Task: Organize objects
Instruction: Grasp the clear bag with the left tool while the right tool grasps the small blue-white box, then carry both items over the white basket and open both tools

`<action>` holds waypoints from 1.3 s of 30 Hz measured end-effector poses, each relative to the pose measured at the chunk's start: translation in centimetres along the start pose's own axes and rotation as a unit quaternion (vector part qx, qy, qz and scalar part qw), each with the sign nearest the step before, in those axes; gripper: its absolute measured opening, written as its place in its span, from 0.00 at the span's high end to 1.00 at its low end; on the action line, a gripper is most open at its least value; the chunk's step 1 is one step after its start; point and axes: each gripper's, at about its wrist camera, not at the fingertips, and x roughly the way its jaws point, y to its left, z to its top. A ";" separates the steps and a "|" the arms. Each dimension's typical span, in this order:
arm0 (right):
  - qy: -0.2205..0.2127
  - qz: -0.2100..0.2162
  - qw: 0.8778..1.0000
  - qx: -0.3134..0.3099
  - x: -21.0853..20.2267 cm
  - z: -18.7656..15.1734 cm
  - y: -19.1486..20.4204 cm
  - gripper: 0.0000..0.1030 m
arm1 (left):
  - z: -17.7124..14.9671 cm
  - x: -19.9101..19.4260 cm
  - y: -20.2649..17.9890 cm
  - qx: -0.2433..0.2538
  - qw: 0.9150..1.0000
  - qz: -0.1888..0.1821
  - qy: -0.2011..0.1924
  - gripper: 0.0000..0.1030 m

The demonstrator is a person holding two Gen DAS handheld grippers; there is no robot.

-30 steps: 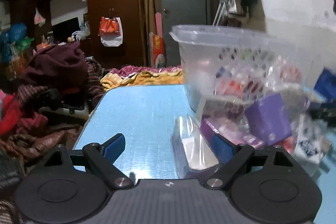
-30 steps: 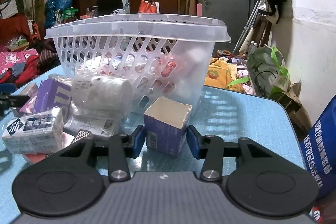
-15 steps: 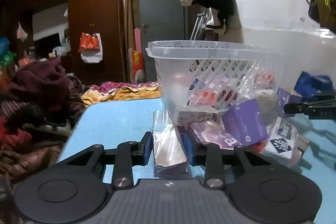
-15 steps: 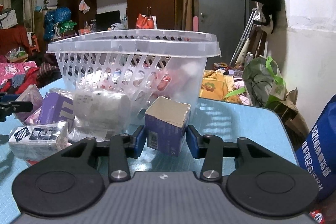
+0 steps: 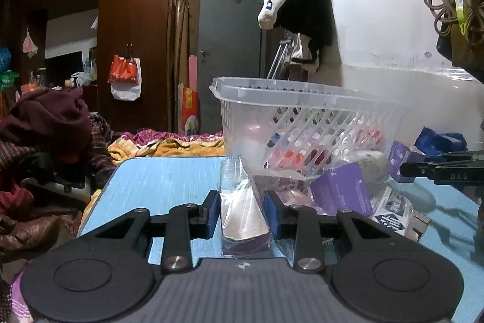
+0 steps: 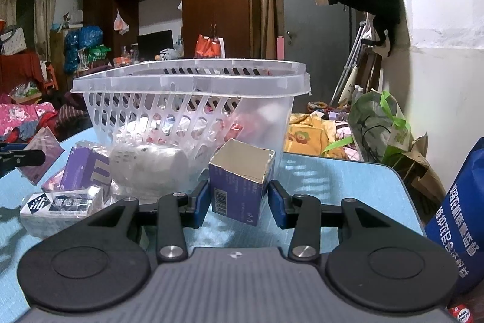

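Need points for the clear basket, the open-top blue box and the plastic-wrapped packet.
clear basket (image 6: pixel 193 80), right wrist view, front rim.
open-top blue box (image 6: pixel 239 189), right wrist view, front face.
plastic-wrapped packet (image 5: pixel 245 214), left wrist view, wrapped top surface.

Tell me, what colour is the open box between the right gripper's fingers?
Dark blue box, plain cardboard inside; clearest in the right wrist view.

Dark red-brown wardrobe (image 5: pixel 133 35) fills the back wall, grey door (image 5: pixel 230 50) beside it, white wall (image 5: pixel 387 29) right, curtained window (image 6: pixel 27 5) far left.
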 end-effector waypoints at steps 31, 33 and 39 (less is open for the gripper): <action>-0.082 0.014 0.996 -0.030 -0.9 12.5 2.7 0.56 | 13.5 -0.7 -5.2 0.011 0.994 -0.058 -0.090 0.64; -0.063 0.003 0.997 -0.032 1.2 12.9 2.7 0.56 | 14.6 2.0 -6.0 0.009 0.997 -0.051 -0.064 0.64; -0.056 -0.017 0.998 -0.032 3.5 12.4 2.2 0.53 | 15.2 7.9 -6.1 -0.027 0.999 -0.040 -0.019 0.36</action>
